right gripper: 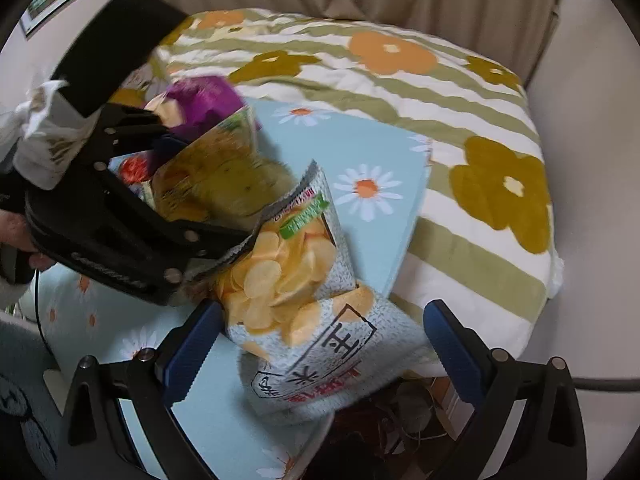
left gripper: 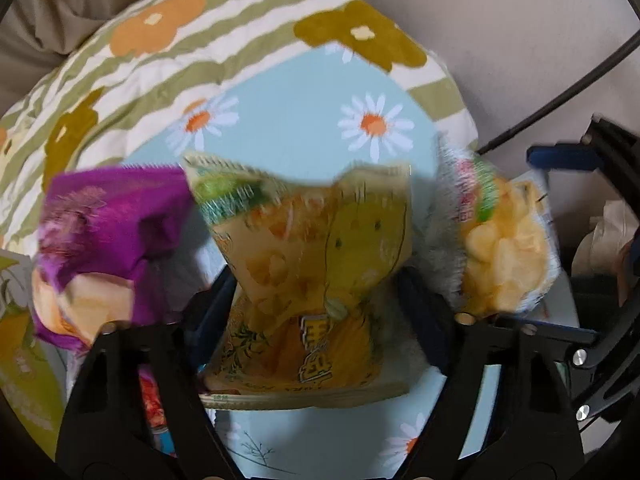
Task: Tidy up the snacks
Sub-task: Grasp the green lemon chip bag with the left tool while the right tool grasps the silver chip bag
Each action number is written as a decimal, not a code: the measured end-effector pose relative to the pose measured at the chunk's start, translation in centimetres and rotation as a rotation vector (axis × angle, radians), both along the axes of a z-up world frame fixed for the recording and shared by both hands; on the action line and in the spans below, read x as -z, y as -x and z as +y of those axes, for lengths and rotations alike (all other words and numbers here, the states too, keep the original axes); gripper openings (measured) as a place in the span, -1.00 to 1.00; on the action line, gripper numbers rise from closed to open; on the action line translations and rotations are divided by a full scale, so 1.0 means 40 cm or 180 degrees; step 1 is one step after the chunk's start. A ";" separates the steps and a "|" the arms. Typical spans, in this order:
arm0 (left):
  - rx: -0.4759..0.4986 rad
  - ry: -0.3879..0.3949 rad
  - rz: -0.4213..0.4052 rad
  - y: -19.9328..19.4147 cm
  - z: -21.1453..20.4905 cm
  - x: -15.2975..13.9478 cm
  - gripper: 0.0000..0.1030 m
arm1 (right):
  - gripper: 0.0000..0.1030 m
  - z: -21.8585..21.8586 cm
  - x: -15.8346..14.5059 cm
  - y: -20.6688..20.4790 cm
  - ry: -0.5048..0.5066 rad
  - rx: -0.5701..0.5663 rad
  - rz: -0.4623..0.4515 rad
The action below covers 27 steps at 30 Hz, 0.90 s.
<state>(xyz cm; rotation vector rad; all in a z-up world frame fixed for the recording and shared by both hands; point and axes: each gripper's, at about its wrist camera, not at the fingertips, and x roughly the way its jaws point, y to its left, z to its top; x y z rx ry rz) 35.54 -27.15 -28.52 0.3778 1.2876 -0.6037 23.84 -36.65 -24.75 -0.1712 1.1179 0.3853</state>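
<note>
Grey chip bag point(right gripper: 320, 344) — large boxed character 王, other print too blurred

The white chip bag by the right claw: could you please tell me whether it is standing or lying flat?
Standing, tilted. The white chip bag rises from the blue daisy cloth, its jagged top edge raised and leaning left.

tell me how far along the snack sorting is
Nothing looks sorted yet. The yellow chip bag sits between the left tongs, pinched at its middle. The grey chip bag lies between the open right tongs. The purple bag waits untouched.
</note>
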 end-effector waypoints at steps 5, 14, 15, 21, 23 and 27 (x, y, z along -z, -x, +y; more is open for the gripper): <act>0.0041 0.0041 -0.0040 0.009 0.010 -0.005 0.28 | 0.95 0.038 0.007 0.004 0.0173 -0.0236 -0.0055; 0.0144 0.0044 -0.0200 0.044 0.024 -0.041 -0.05 | 0.95 0.088 0.033 -0.005 0.0273 -0.0522 -0.0065; 0.0153 0.0042 -0.0232 0.048 0.026 -0.047 -0.07 | 0.95 0.091 0.035 -0.006 0.0277 -0.0544 -0.0065; 0.0143 0.0074 -0.0351 0.064 0.041 -0.069 -0.14 | 0.58 0.110 0.054 0.004 0.0273 -0.0661 -0.0002; 0.0116 0.0099 -0.0382 0.066 0.049 -0.076 -0.17 | 0.41 0.112 0.051 0.015 0.0255 -0.0675 -0.0034; 0.0051 0.0162 -0.0472 0.070 0.067 -0.105 -0.21 | 0.02 0.106 0.026 0.027 0.0177 -0.0603 -0.0119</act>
